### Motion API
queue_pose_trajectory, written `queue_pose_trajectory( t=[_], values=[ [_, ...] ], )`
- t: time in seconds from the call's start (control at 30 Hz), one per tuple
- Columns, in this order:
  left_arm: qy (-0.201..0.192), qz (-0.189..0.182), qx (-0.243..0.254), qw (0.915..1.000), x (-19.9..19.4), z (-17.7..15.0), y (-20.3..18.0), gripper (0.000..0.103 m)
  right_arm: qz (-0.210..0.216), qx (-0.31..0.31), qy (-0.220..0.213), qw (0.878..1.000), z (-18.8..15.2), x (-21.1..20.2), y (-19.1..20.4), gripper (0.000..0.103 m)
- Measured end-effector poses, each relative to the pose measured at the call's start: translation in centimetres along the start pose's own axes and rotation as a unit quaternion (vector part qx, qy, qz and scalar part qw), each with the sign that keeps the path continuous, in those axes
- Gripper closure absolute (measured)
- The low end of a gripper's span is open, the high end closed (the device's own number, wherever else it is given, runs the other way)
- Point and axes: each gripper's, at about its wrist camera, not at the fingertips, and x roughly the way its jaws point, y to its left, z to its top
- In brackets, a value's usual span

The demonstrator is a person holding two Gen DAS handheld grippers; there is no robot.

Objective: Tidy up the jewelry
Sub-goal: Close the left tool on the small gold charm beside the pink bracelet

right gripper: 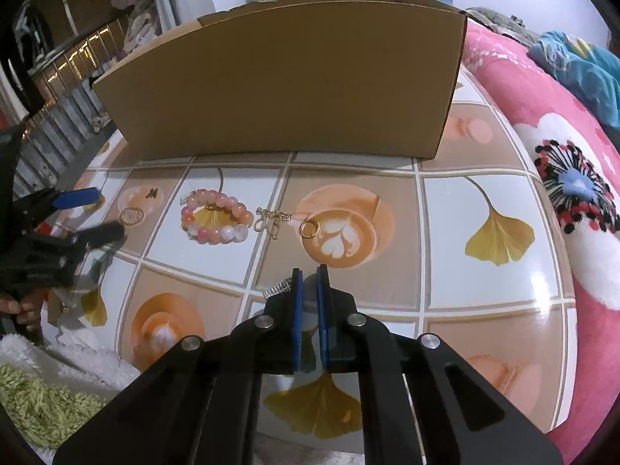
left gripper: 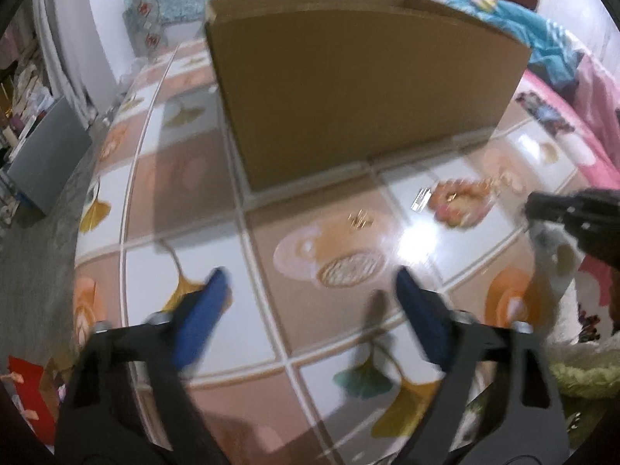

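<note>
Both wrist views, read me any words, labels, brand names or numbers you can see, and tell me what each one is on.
No readable text in either view.
Cardboard box: plain brown face, nothing printed.
Tabletop: only pictures of coffee cups and ginkgo leaves, no lettering.
Small round gold piece: has a pattern, too small to read.
Left wrist view: motion-blurred, nothing legible.

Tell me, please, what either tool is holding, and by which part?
Left tool: nothing, jaws apart. Right tool: shut, with something greyish between its pads; what it is cannot be told.
</note>
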Motion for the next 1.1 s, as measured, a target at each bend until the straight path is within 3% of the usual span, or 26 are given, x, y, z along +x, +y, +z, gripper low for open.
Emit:
queue_pose_trajectory(
  t=[0.07,0.13,0.37,0.57,0.7,1.1],
  values=[
    [-0.001,-0.017,0.002,0.9999,0.3,0.7,-0.2,0.039,0.004,0.004,-0.001,1.000,0.0,0.0,-0.2,0.096],
    [0.001,-0.028,0.006,0.9996,0.6,1.1,-0.4,0.055,0.006,0.009,-0.003,1.000,-0.1,0.0,-0.3,0.096],
    [0.009,-0.048,0.025,0.9985,1.8,2.5,-2.1,0.070,0.013,0.018,-0.008,1.000,-0.2,-0.1,-0.5,0.096],
    [0.009,-0.020,0.038,0.9990,2.6,3.0,-2.9,0.078,0.018,0.020,-0.010,1.000,-0.3,0.0,-0.7,0.096],
    [0.008,-0.014,0.038,0.9991,2.7,3.2,-3.1,0.090,0.021,0.022,-0.012,0.999,-0.3,-0.1,-0.7,0.096],
    [0.001,-0.027,0.025,0.9993,1.9,2.3,-2.1,0.091,0.038,0.036,-0.010,0.999,-0.5,-0.2,-1.1,0.096]
  ],
)
